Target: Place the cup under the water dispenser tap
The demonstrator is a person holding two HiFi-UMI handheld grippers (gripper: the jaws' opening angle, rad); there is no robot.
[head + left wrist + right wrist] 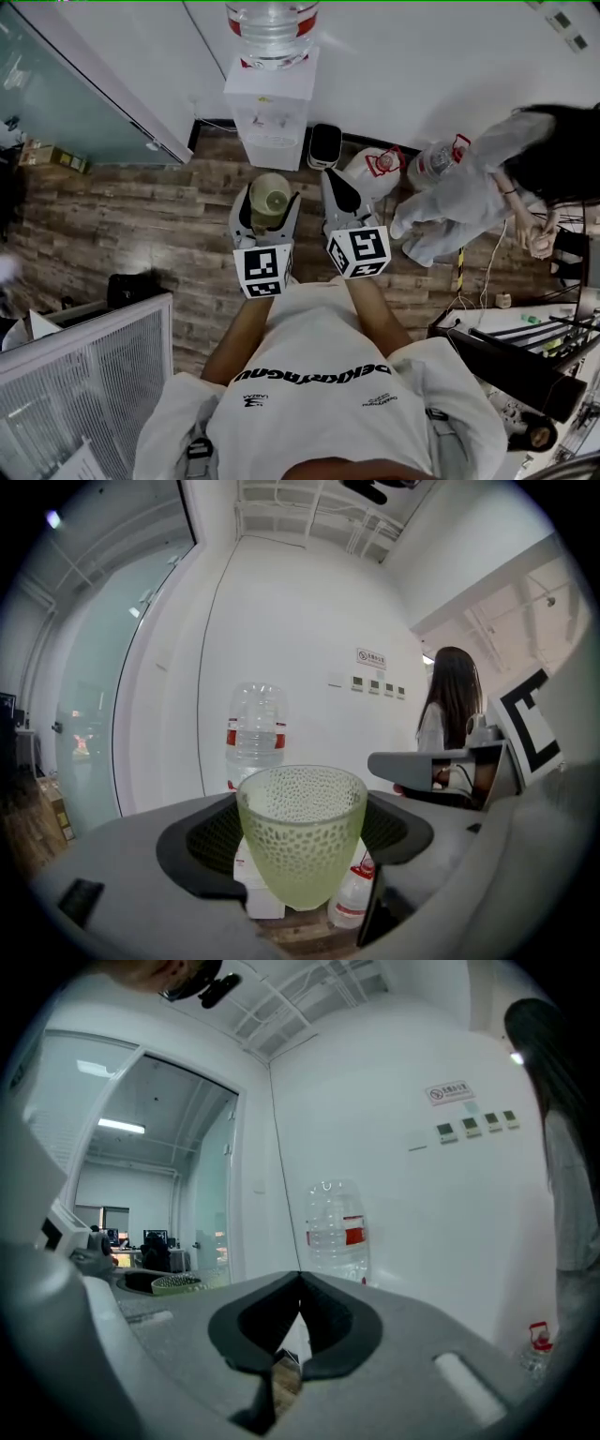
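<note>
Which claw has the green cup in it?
The left claw: its jaws grip the green cup. The right claw is pinched shut with nothing in it.

Head cam sits on you, looking steeply down past your shirt [319, 375] and both tongs to the wooden floor [141, 225]; water dispenser [272, 112] at the floor's far edge, against the wall [422, 56]. Left gripper view rides the left tongs [269, 192], faces roughly level, very near the cup [302, 832] filling its centre. Right gripper view rides the right tongs [336, 183], level too, same wall ahead. All three share the dispenser's bottle [336, 1232]; each gripper view catches the other tongs at one side.
</note>
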